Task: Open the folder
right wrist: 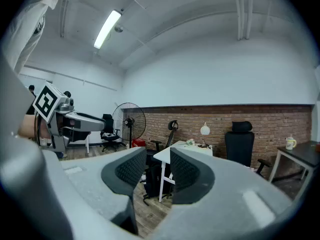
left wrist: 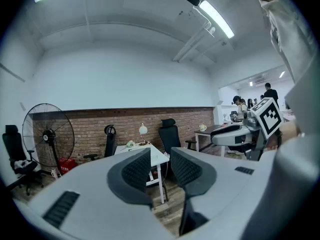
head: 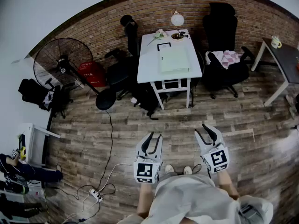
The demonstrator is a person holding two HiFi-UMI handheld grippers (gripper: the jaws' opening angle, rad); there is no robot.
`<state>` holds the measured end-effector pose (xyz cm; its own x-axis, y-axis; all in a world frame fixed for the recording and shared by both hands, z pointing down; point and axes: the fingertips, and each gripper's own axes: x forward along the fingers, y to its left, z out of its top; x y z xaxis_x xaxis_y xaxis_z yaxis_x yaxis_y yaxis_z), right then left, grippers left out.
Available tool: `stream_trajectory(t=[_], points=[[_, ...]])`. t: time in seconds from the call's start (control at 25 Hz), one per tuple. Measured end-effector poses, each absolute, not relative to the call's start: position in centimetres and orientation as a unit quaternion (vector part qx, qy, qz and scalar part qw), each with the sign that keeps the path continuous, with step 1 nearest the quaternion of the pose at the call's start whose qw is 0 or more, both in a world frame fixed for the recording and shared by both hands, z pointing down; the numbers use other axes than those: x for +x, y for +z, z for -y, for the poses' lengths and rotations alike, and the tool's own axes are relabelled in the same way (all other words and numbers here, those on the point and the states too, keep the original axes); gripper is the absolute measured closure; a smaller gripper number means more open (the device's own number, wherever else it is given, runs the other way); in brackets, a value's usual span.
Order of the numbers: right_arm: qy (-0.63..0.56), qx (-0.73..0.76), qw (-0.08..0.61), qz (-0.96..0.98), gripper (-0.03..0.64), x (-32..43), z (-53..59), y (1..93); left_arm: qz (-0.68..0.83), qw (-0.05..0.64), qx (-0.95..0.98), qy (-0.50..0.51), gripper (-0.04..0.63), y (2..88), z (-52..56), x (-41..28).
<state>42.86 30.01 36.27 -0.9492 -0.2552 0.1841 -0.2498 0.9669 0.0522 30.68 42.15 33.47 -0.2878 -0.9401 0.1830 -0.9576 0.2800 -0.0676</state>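
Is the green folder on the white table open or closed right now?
Closed: the folder lies flat as one pale rectangle on the table, no cover lifted.

Clear run of bare floor (head: 187, 120) ahead, straight up to the worktop (head: 147, 66). Open approach at its near edge, over the folder (head: 174, 60). Tighter at the far end, with a lamp (head: 177, 19) standing there. Hemmed in on the right by a black office chair (head: 223, 55), on the left by more chairs (head: 124, 71). Black bag (head: 145, 101) by the near-left leg. Cable (head: 110, 139) trailing over the boards at left, fan (head: 58, 62) well off that way.
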Motion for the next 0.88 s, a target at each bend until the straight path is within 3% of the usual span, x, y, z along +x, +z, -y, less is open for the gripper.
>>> stream_trajectory(t=[0.48, 0.88], points=[[-0.072, 0.103, 0.070, 0.990, 0.469, 40.6, -28.9, 35.5, 0.794, 0.057, 0.599, 0.086, 0.472, 34.1, -39.8, 30.3], [-0.071, 0.123, 0.082, 0.987, 0.469, 35.9, -27.6, 36.4, 0.782, 0.056, 0.615, 0.083, 0.472, 35.0, -38.1, 25.0]])
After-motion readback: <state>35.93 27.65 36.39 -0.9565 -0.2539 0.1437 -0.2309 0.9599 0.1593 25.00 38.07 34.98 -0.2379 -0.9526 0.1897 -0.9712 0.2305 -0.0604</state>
